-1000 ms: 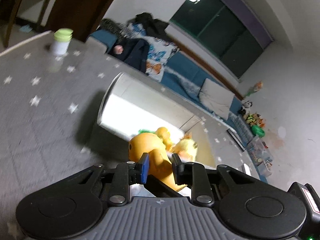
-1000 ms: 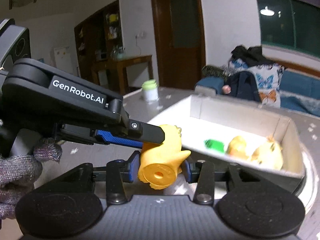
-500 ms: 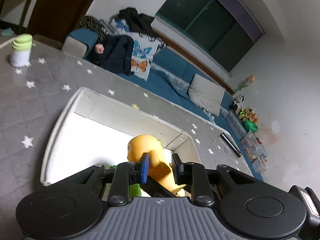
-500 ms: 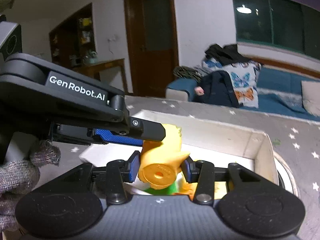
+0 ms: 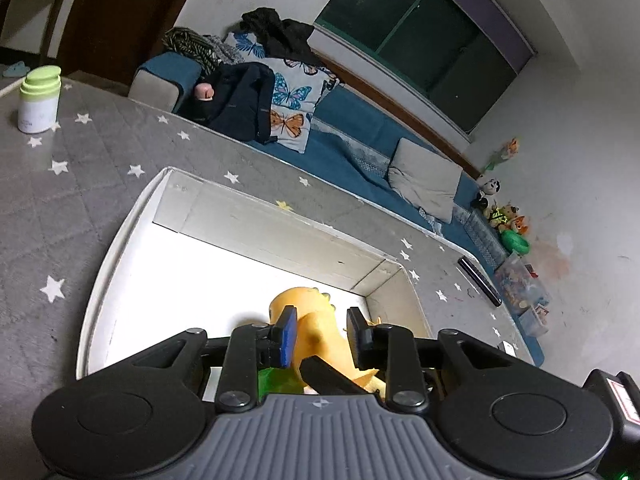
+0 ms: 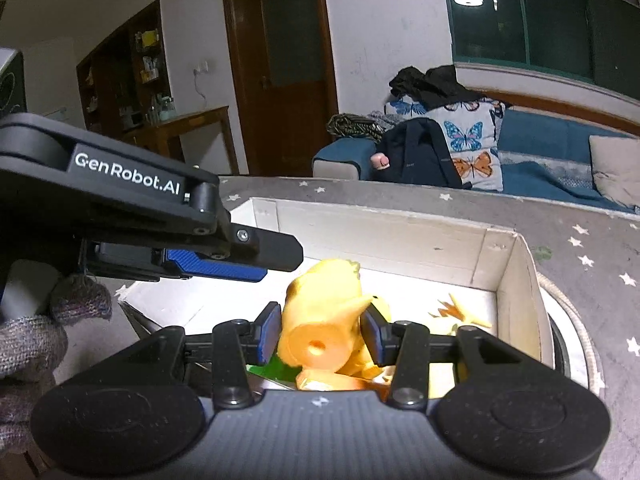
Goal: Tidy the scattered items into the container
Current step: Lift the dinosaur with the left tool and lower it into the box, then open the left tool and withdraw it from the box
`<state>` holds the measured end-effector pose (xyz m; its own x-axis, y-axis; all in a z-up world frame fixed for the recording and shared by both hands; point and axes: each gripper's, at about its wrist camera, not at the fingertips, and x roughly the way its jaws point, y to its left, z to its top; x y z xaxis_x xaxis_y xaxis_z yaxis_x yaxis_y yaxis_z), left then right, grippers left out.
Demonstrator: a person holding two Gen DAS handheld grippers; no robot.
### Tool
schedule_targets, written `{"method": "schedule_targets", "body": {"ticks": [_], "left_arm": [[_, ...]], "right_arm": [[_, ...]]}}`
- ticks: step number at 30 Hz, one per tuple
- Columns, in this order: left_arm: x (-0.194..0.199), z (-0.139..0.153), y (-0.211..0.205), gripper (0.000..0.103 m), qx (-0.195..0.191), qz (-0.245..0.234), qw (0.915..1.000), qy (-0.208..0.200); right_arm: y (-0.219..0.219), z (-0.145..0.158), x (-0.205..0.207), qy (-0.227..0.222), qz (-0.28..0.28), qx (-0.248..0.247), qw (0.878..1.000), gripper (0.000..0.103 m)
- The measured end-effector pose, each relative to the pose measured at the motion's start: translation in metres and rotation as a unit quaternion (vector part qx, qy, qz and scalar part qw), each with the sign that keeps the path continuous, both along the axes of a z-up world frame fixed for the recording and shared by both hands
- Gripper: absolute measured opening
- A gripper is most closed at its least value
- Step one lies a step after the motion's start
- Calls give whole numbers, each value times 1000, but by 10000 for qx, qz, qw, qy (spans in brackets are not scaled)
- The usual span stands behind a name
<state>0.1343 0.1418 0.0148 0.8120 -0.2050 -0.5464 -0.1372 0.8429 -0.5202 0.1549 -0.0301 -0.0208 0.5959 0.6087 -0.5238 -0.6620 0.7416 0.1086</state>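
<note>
An orange dinosaur toy (image 5: pixel 312 322) (image 6: pixel 320 320) is over the inside of the white box (image 5: pixel 120 232) (image 6: pixel 516 280). My left gripper (image 5: pixel 322 338) has widened; a gap shows between its pads and the toy. My right gripper (image 6: pixel 322 336) also stands a little wider than the toy, with gaps at both pads. The left gripper's finger (image 6: pixel 256 246) reaches in from the left in the right wrist view, above the toy. Under the toy lie a green item (image 6: pixel 276 368) and yellow toys (image 6: pixel 460 312) in the box.
The box stands on a grey star-patterned table (image 5: pixel 60 184). A white jar with a green lid (image 5: pixel 40 98) stands at the far left. A black bar (image 5: pixel 478 282) lies on the table right of the box. A blue sofa (image 6: pixel 560 152) is behind the table.
Both grippers carried the toy from beside the box to over its inside and lower. Both grippers have opened a little and the toy sits lower between them.
</note>
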Motion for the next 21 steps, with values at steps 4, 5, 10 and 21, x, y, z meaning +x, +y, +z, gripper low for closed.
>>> {"method": "schedule_targets", "body": {"ticks": [4, 5, 10, 21], "left_arm": [[-11, 6, -6, 30, 135, 11, 9999, -56], [-15, 8, -8, 30, 185, 6, 9998, -73], [-30, 13, -18, 30, 402, -18, 9991, -126], [-74, 19, -43, 31, 895, 42, 9958, -181]], "right_arm": [[-3, 6, -6, -51, -7, 27, 10000, 52], [-4, 7, -8, -74, -10, 32, 10000, 52], [-11, 15, -21, -203, -43, 78, 9998, 64], [-35, 21, -58, -332, -206, 308, 9988, 98]]}}
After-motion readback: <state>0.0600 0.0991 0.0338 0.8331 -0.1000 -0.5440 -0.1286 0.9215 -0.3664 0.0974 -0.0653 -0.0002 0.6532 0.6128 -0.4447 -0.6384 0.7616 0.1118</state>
